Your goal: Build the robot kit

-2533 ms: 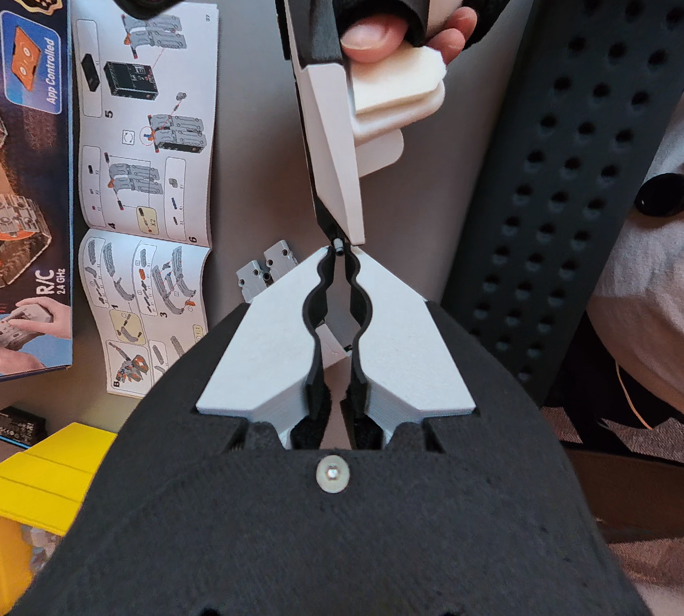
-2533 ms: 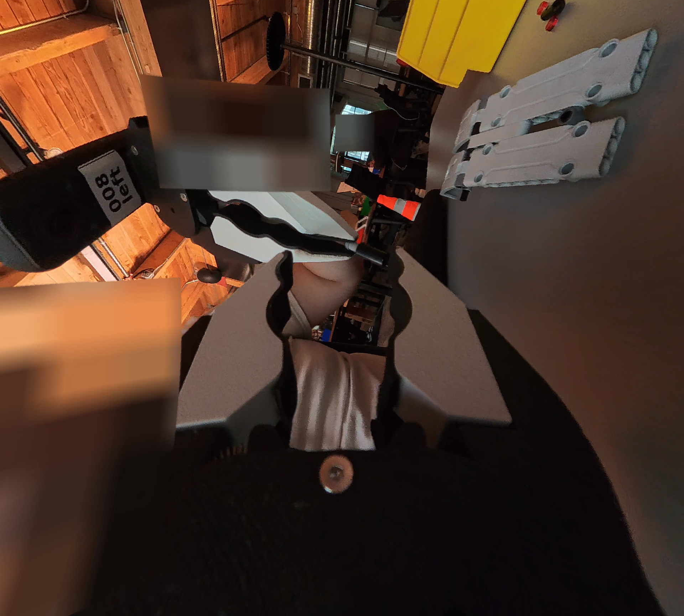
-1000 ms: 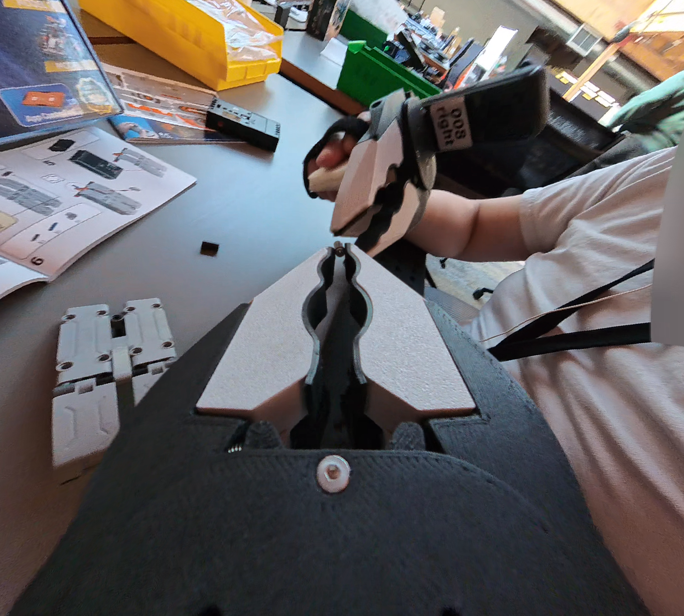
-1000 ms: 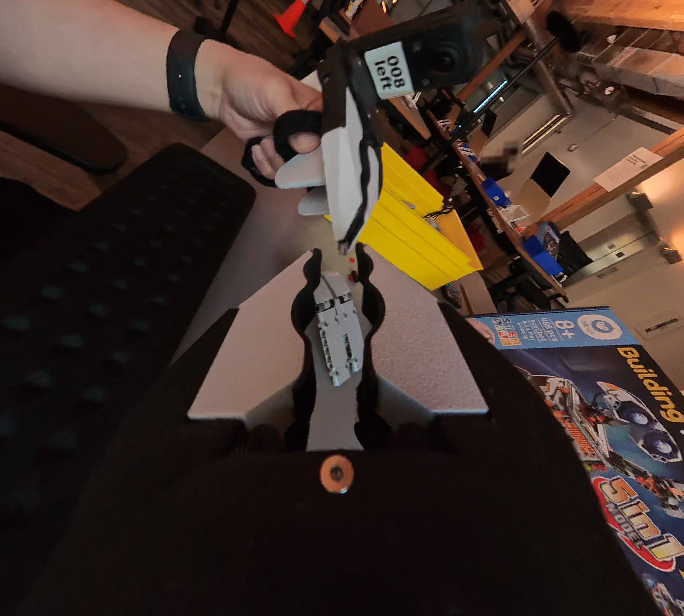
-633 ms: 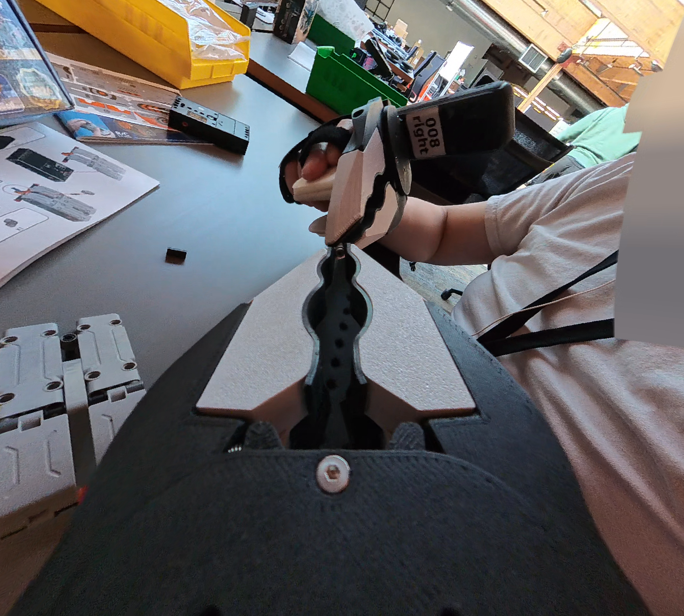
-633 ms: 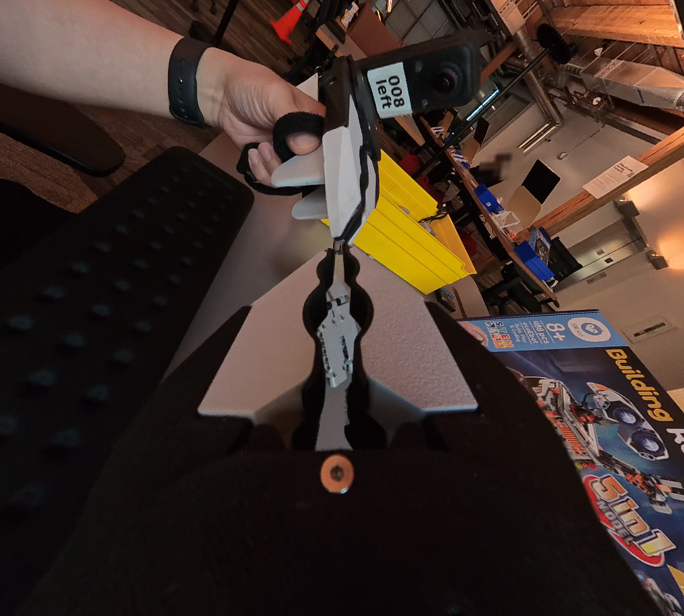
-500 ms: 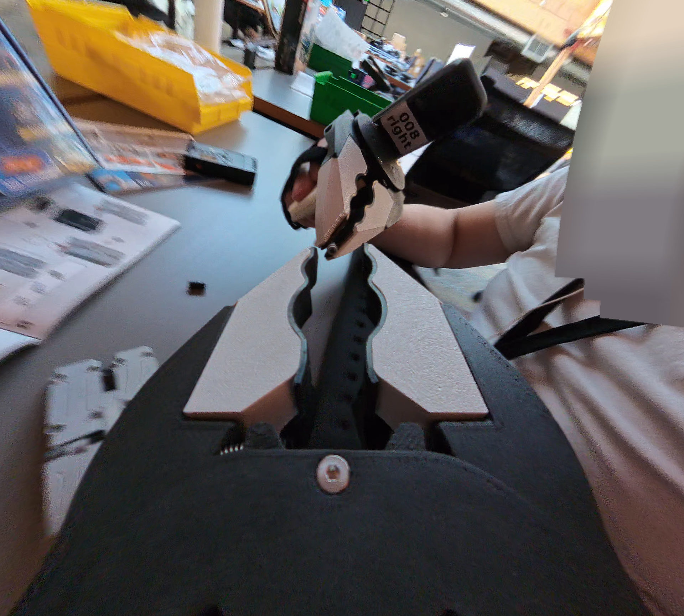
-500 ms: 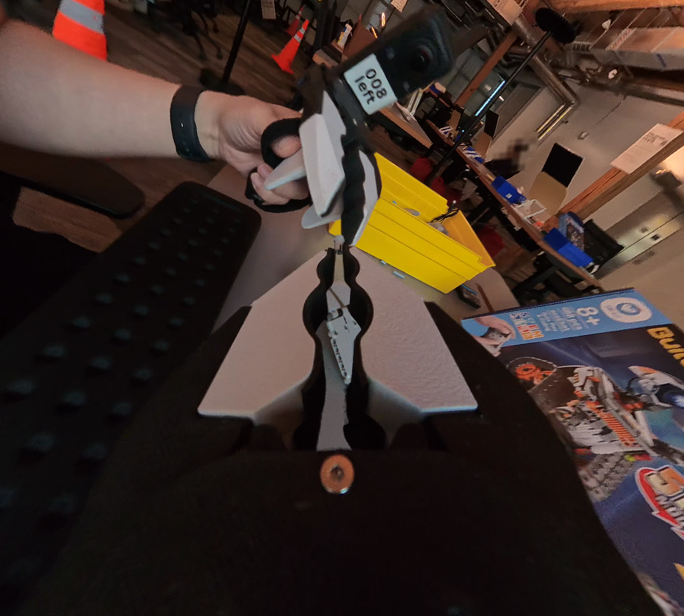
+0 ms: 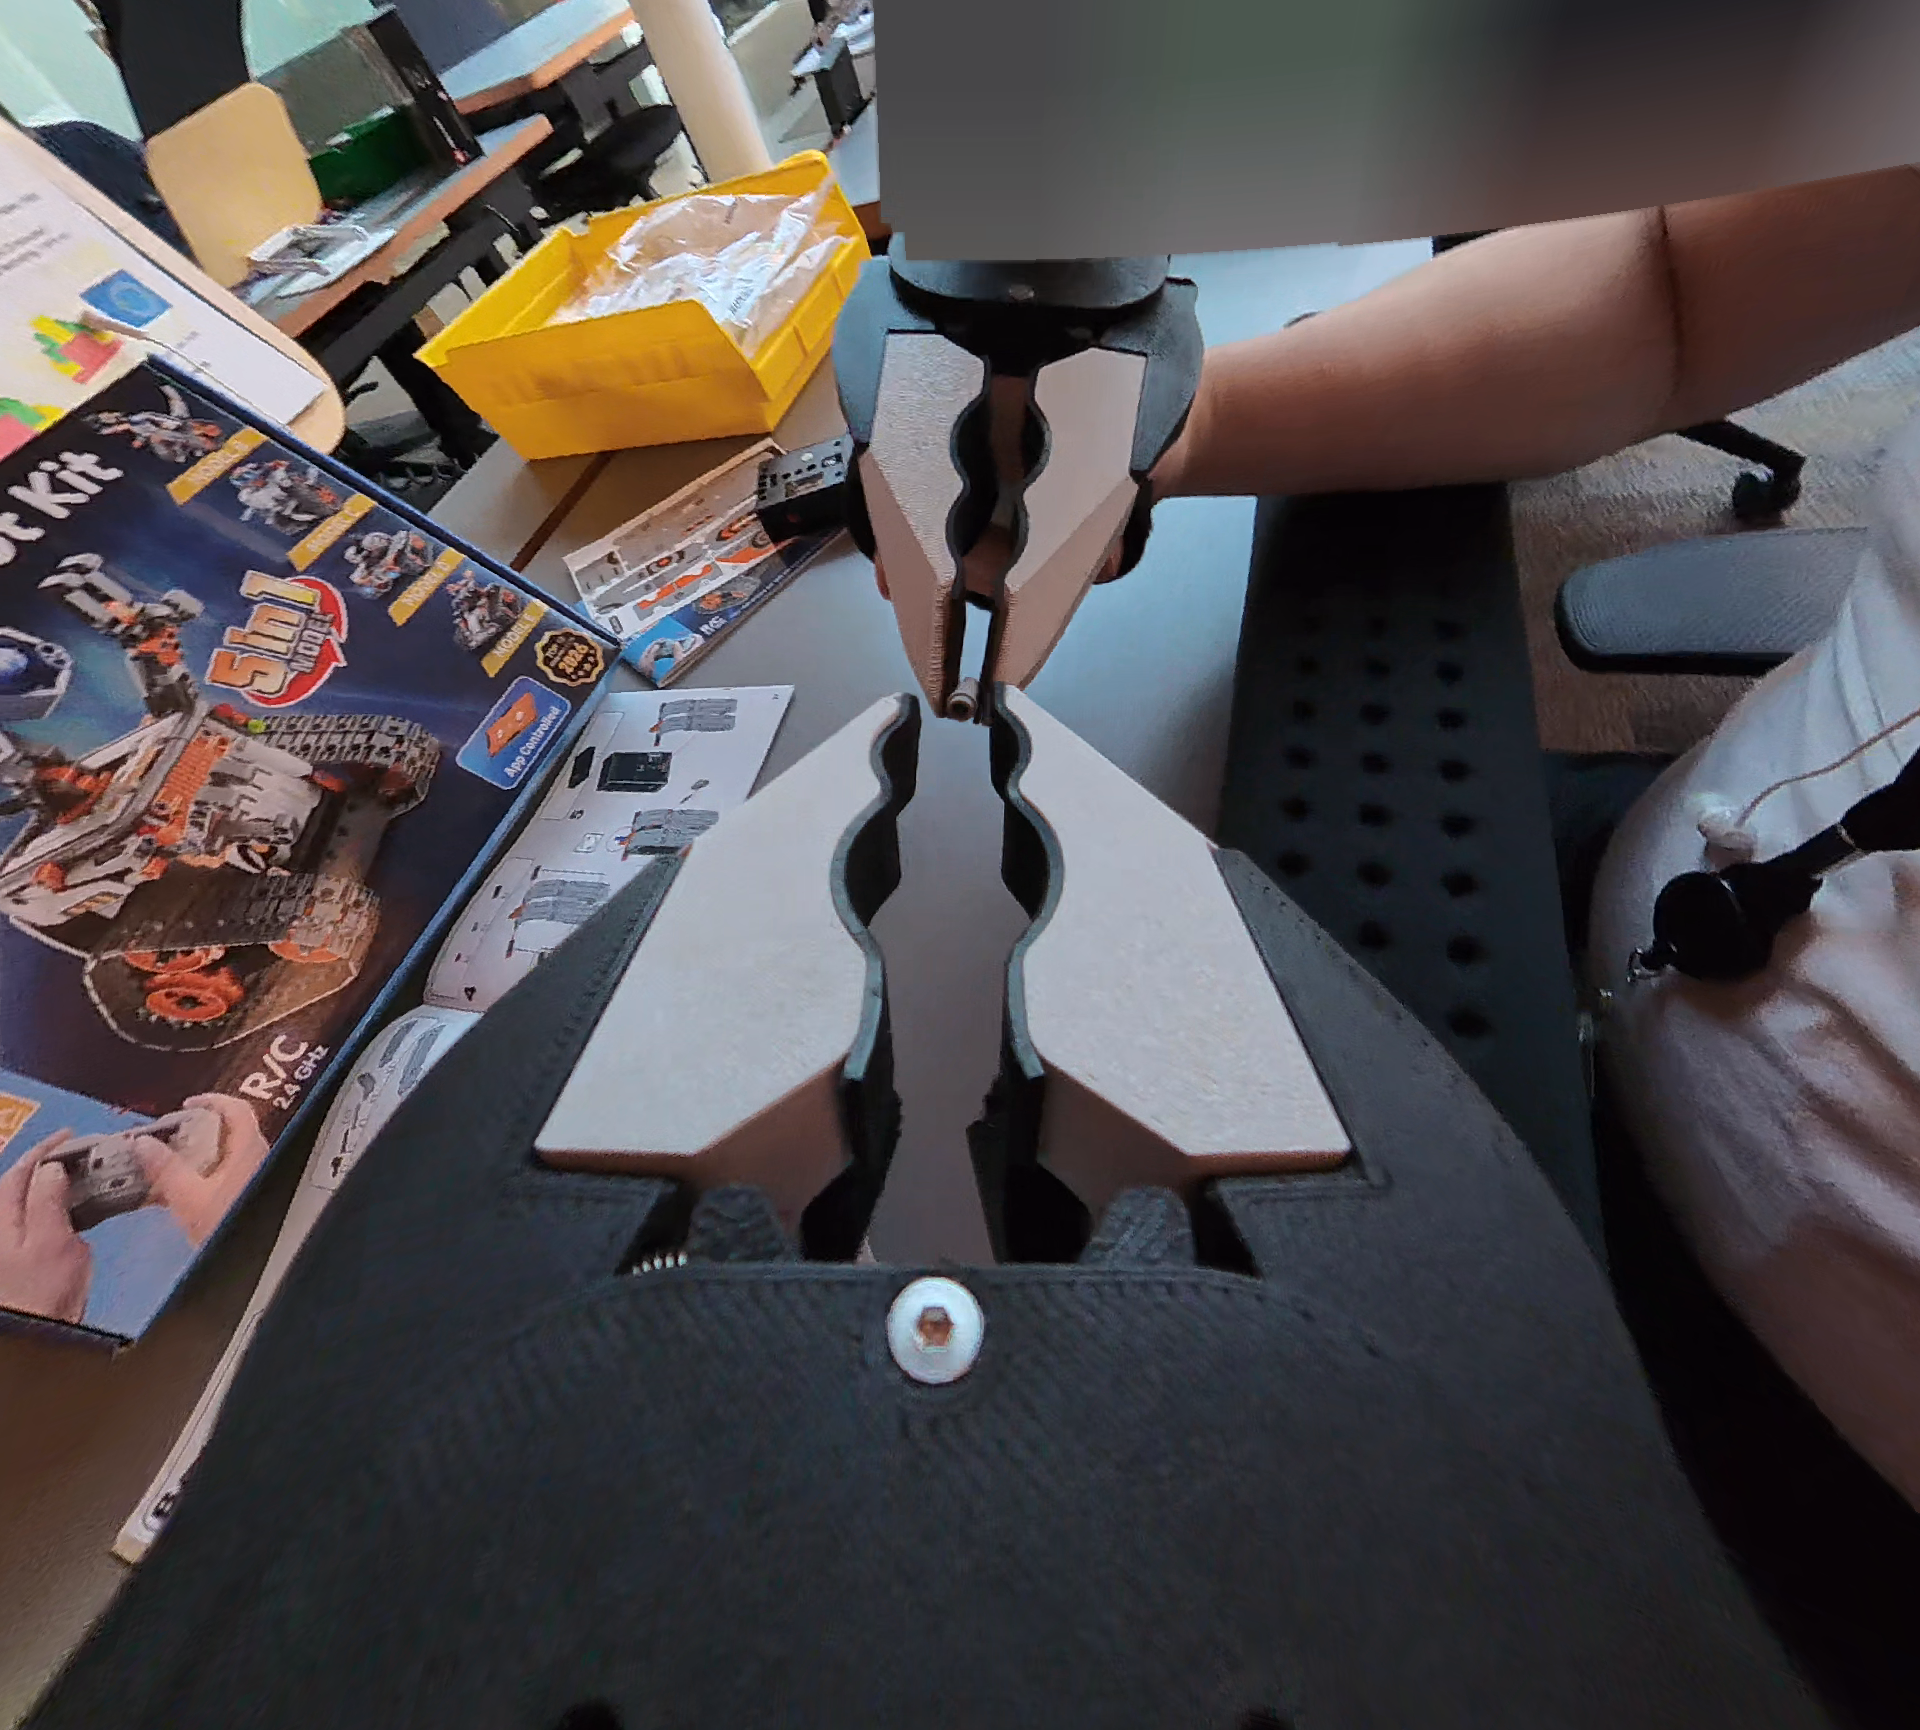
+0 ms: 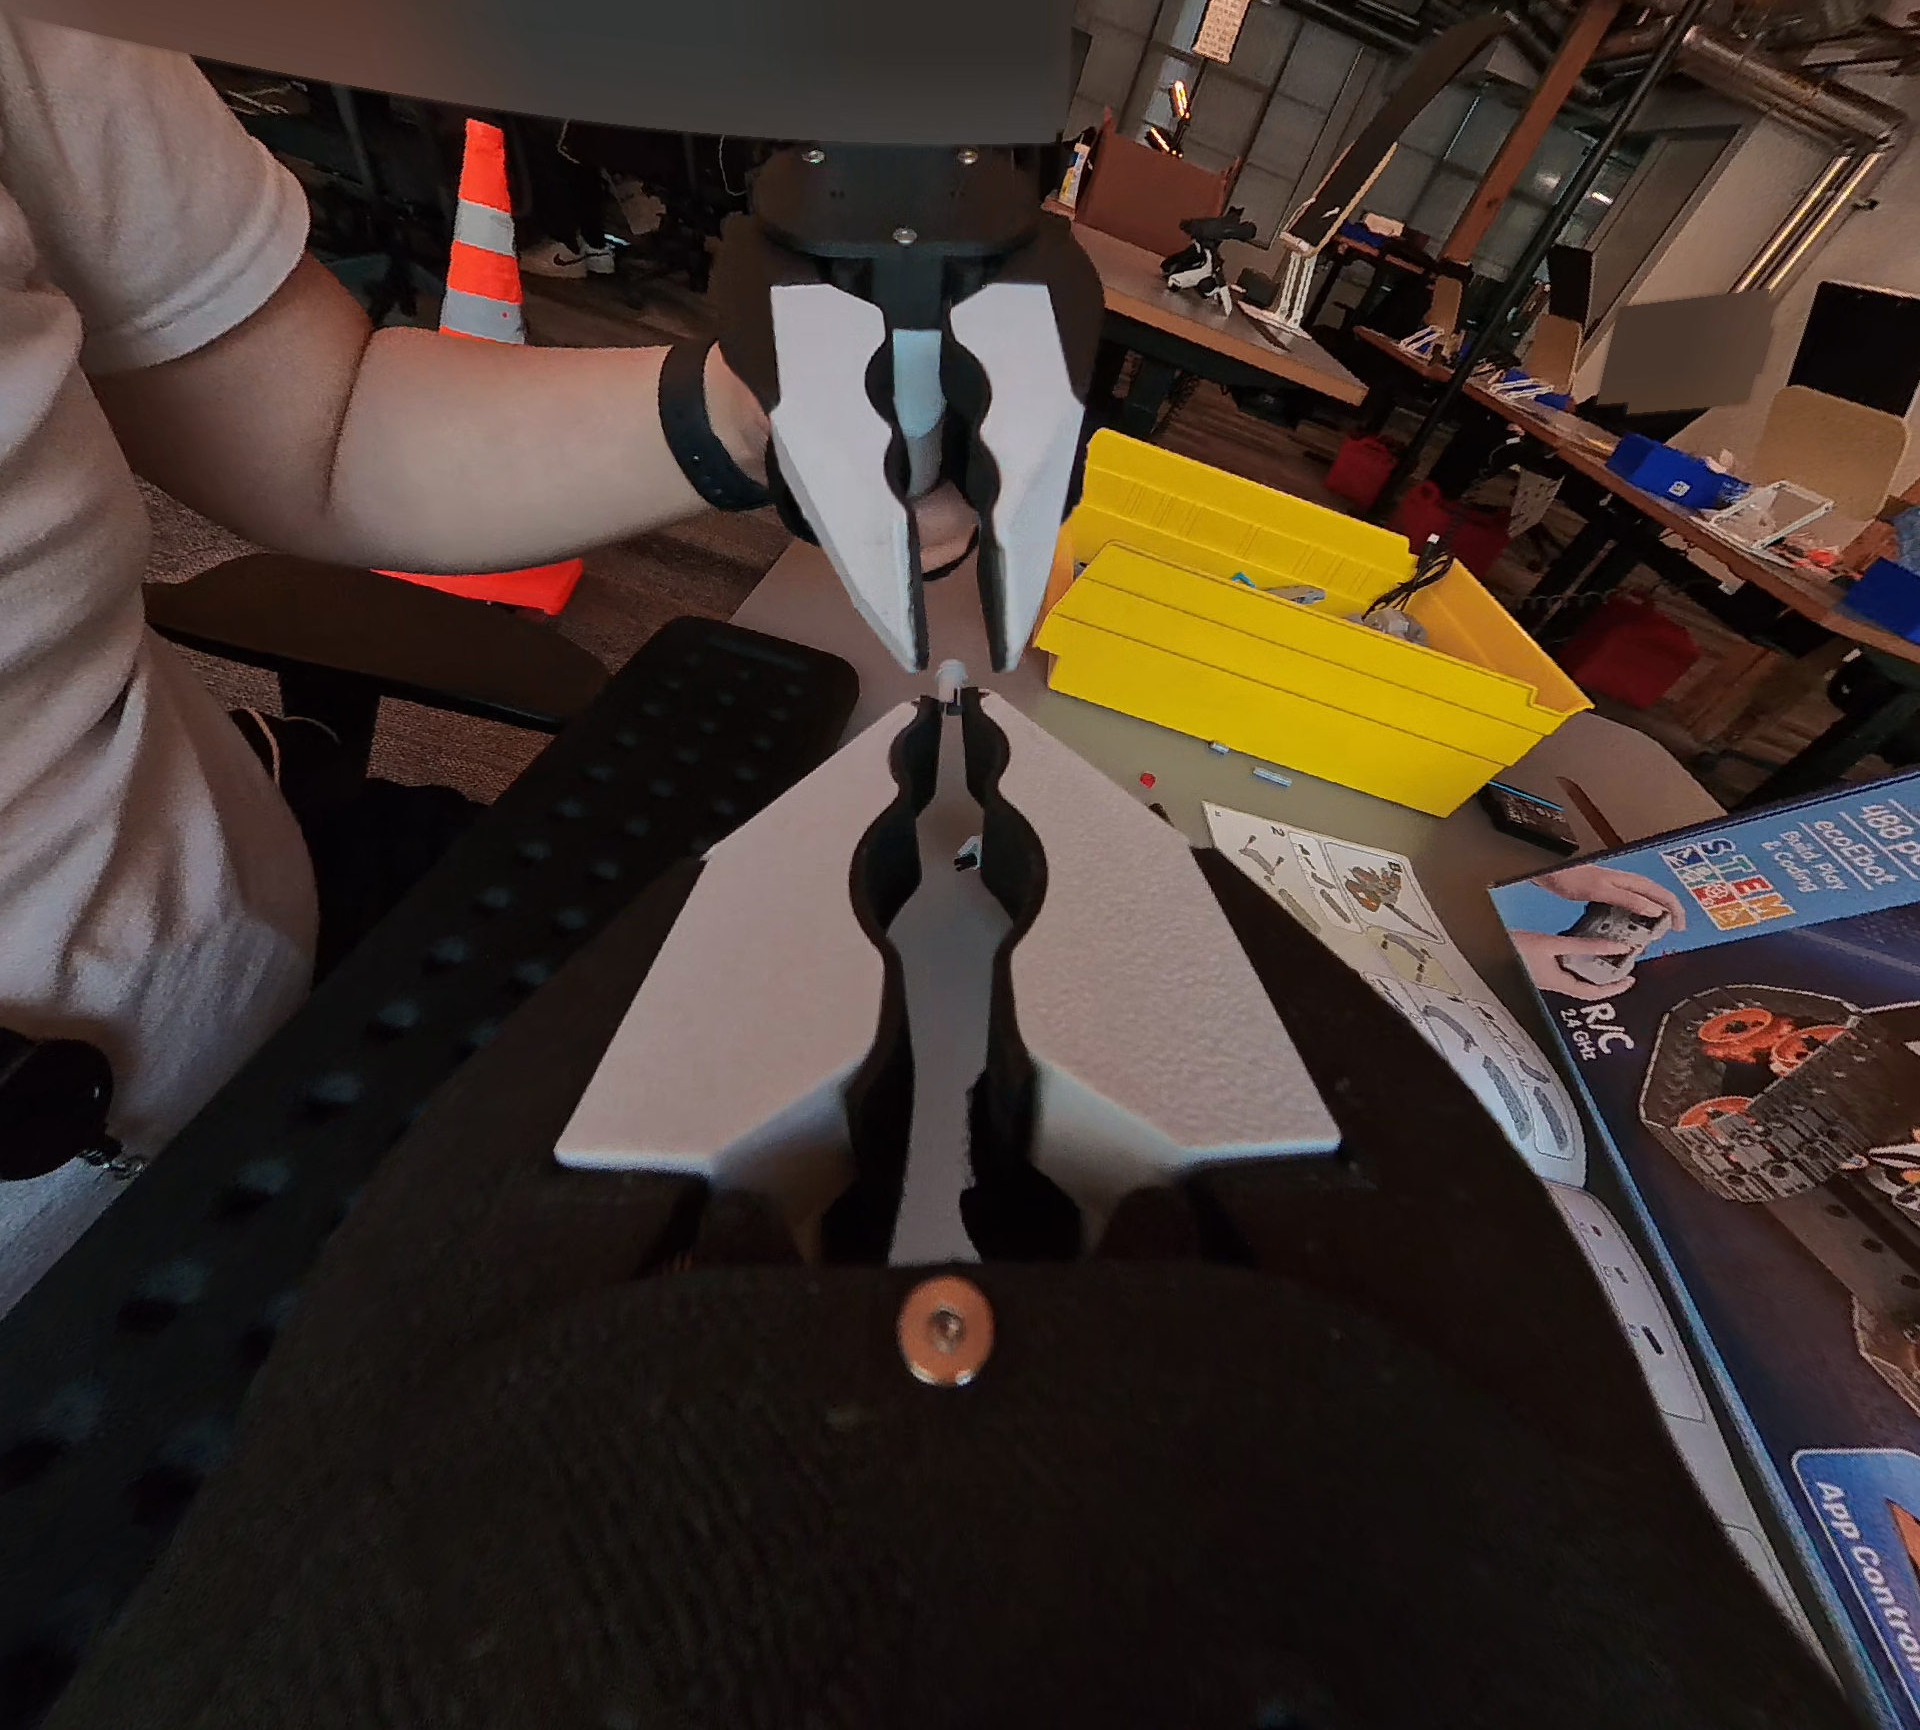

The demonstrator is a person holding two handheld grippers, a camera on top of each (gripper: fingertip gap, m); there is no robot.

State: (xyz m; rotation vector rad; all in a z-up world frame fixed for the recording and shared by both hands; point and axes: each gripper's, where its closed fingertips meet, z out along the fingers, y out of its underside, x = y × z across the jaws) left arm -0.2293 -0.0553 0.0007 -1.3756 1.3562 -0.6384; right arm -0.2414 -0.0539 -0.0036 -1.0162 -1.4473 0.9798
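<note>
A small grey pin sits between the tips of my right gripper, which faces the left wrist camera and is shut on it. In the right wrist view the pin sticks out past my right gripper. My left gripper is open and empty, its tips on either side of the pin without touching it. It also shows in the right wrist view, pointing tip to tip at my right gripper. Both are held above the grey table.
A blue kit box and an open instruction booklet lie on the table. A yellow bin with bags stands behind them. A black perforated chair back is at the table's edge. A small black piece lies below the grippers. Both grippers' tips are close together, under 4 cm apart.
My left gripper held the pin shut. My right gripper closed on it, then my left opened and let go. Both grippers have swung round to face each other head on.
</note>
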